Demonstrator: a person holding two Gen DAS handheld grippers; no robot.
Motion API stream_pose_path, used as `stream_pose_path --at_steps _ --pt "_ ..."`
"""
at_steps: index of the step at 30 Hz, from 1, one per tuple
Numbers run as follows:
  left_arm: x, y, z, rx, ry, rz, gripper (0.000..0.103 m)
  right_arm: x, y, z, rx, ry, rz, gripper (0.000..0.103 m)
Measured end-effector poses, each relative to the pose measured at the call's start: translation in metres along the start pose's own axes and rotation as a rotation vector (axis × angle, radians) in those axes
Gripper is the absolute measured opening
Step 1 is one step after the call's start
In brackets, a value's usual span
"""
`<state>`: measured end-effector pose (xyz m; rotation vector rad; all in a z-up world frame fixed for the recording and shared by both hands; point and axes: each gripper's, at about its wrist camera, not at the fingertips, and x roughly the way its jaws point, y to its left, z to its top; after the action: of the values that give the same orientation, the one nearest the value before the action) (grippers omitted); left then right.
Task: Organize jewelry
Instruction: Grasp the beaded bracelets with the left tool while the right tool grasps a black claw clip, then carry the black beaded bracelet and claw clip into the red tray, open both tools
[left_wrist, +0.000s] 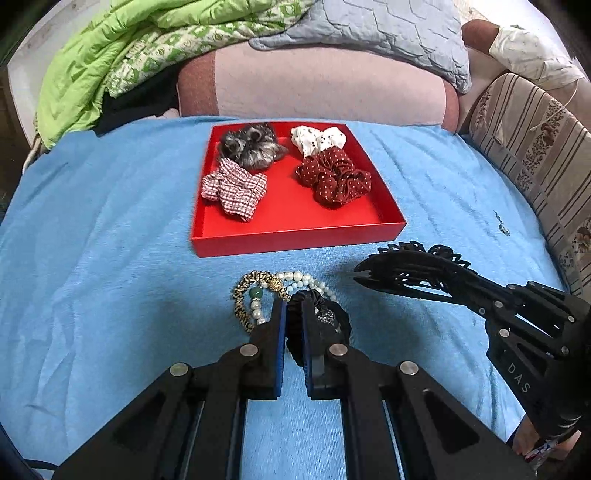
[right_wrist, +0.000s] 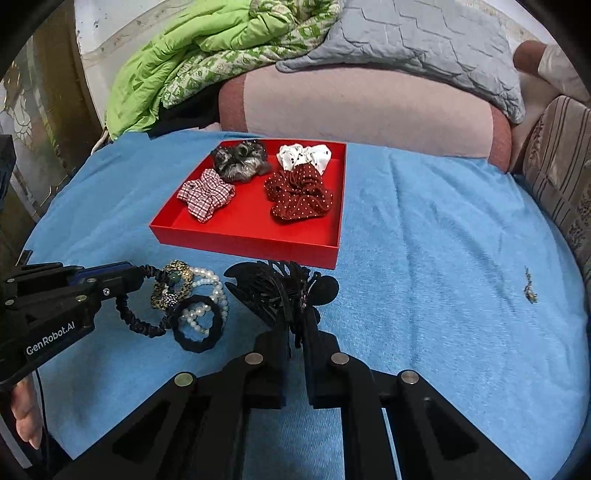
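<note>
Our left gripper (left_wrist: 294, 306) is clamped down on a thin black ruffled hair tie (right_wrist: 127, 314) – from the right wrist view its loop droops off the fingers, just beside the little pile of beaded bracelets (right_wrist: 207, 291) and the leopard-print tie (right_wrist: 173, 280). A plain black elastic (right_wrist: 197, 325) lies on the pearls there too. Our right gripper (right_wrist: 295, 321) is pinched on a big black claw clip (right_wrist: 280, 291), held above the blue blanket (right_wrist: 424, 258) just in front of the red tray (right_wrist: 243, 240). In the tray we've already got four scrunchies – a grey fuzzy one (left_wrist: 251, 146), a white dotted one (left_wrist: 317, 138), a red checked one (left_wrist: 234, 190) and a dark red polka-dot one (left_wrist: 332, 177). Behind the tray sits a pink cushion (left_wrist: 325, 85) with a green quilt (left_wrist: 110, 48) piled up at the back left.
</note>
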<state>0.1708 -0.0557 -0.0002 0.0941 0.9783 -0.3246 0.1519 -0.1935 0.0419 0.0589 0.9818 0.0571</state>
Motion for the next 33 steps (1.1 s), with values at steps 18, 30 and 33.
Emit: stream_pose_path --at_steps 18,30,33 --pt "-0.065 0.006 -0.027 -0.008 -0.086 0.068 0.008 -0.061 0.02 -0.012 -0.01 -0.073 -0.047 0.007" --pt "-0.082 0.011 -0.015 0.007 -0.126 0.101 0.008 -0.074 0.035 0.0 -0.03 -0.115 -0.041 0.008" --pt "-0.078 0.014 -0.005 0.004 -0.127 0.109 0.008 -0.07 0.035 0.007 -0.03 -0.115 -0.045 0.008"
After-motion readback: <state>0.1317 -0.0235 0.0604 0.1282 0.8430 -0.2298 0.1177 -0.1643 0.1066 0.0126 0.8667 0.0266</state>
